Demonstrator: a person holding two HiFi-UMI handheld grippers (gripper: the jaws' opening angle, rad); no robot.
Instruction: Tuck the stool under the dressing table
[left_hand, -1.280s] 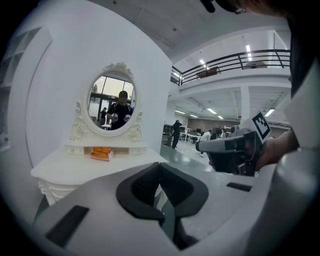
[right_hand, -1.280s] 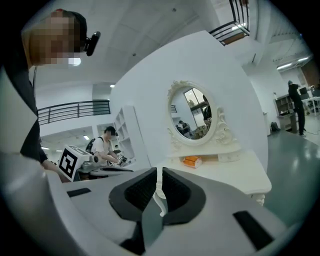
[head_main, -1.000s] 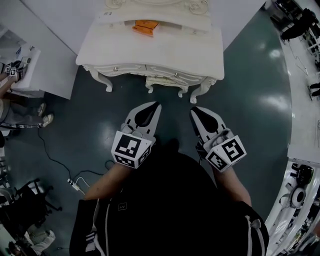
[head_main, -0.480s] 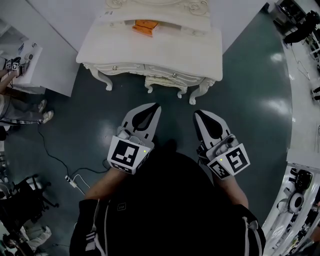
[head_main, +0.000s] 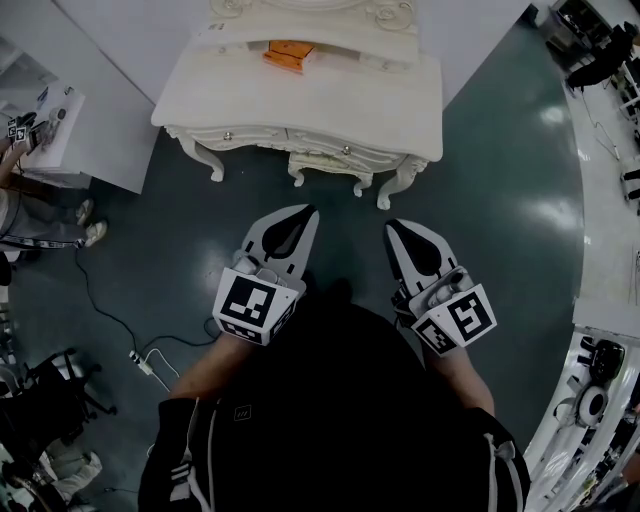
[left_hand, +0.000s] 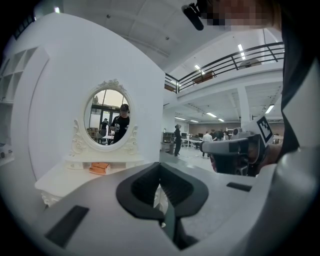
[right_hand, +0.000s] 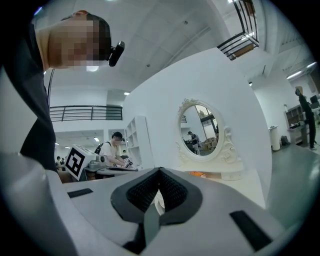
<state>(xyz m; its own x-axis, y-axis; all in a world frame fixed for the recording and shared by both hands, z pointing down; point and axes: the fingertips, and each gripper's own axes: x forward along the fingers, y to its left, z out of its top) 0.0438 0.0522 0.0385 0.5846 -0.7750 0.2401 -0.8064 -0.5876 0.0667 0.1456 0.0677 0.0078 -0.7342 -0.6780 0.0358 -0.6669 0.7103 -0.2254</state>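
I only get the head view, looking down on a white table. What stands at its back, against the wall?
Observer: An oval mirror in a carved white frame; the left gripper view faces it.
Operator: Does anything show in it?
Observer: Yes, the reflection of a person in black wearing a cap.
Operator: And what is overhead?
Observer: A balcony with a dark railing runs along the hall, above ceiling lights.
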